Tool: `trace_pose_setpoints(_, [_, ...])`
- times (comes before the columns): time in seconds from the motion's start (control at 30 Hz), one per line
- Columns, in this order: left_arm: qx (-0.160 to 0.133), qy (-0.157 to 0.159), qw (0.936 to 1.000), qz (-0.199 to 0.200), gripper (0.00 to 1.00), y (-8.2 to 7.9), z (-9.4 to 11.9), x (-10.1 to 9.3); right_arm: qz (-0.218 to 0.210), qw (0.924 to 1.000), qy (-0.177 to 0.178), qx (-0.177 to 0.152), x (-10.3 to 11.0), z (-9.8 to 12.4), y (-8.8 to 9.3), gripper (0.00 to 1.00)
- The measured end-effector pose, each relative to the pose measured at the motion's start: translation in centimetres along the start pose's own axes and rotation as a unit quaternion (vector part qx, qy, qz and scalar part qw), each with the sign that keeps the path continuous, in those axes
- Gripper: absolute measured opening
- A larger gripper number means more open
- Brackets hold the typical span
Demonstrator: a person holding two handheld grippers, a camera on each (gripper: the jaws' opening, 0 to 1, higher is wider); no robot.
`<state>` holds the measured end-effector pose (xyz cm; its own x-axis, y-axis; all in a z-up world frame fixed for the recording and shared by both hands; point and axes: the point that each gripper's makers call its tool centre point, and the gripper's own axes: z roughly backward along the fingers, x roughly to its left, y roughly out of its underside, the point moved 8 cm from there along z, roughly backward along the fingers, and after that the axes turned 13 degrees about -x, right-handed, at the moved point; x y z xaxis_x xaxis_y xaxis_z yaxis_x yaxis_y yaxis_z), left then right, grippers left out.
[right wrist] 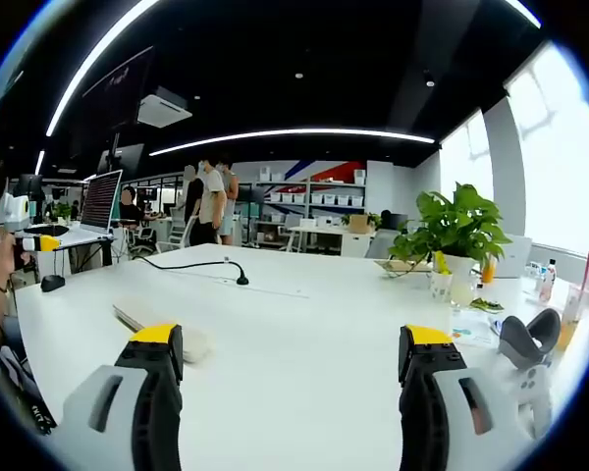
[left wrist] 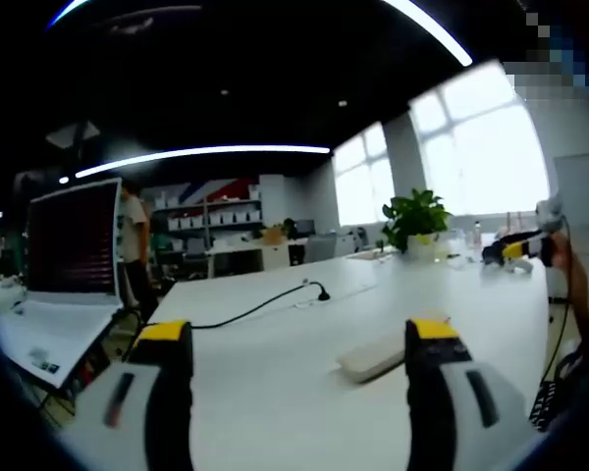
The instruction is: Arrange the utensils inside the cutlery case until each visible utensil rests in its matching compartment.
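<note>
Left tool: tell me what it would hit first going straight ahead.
Probably bare white table; the open left tool points between the black cable and the flat white case. Depth is unclear.

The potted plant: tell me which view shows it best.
The right gripper view shows the potted plant best: it is larger there, and its leaves and the white pot stand out against the window. In the left gripper view the plant is smaller and farther off, at the table's far end.
</note>
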<state>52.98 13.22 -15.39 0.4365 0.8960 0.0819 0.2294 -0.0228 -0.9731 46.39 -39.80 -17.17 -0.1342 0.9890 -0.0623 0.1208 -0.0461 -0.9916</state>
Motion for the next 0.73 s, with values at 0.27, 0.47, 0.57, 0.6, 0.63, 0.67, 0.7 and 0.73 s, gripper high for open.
trace_pose_setpoints(0.27, [0.005,0.001,1.0,-0.001,0.95,0.29,-0.15,-0.16,-0.001,1.0,-0.002,0.002,0.1,0.04,0.02,0.94])
trace_pose_setpoints(0.47, [0.004,0.002,1.0,0.002,0.95,0.23,-0.1,-0.12,0.003,1.0,-0.006,-0.001,0.33,0.14,-0.23,0.94])
trace_pose_setpoints(0.57, [0.005,0.003,1.0,0.005,0.95,0.29,-0.11,-0.2,0.003,1.0,-0.007,-0.003,0.39,0.18,-0.3,0.94])
trace_pose_setpoints(0.6, [0.006,0.003,1.0,0.004,0.95,0.31,-0.12,-0.23,0.004,1.0,-0.006,-0.003,0.37,0.18,-0.3,0.94])
trace_pose_setpoints(0.63, [0.006,0.003,1.0,0.004,0.95,0.31,-0.12,-0.24,0.005,1.0,-0.006,-0.002,0.34,0.18,-0.27,0.94])
trace_pose_setpoints(0.67, [0.007,0.003,1.0,0.003,0.95,0.3,-0.11,-0.26,0.004,1.0,-0.006,-0.001,0.33,0.18,-0.25,0.94])
trace_pose_setpoints(0.7, [0.006,0.003,1.0,0.003,0.95,0.28,-0.1,-0.28,0.003,1.0,-0.007,0.0,0.31,0.18,-0.21,0.94])
trace_pose_setpoints(0.73, [0.006,0.003,1.0,0.003,0.95,0.26,-0.09,-0.32,0.002,1.0,-0.007,0.0,0.3,0.17,-0.18,0.94])
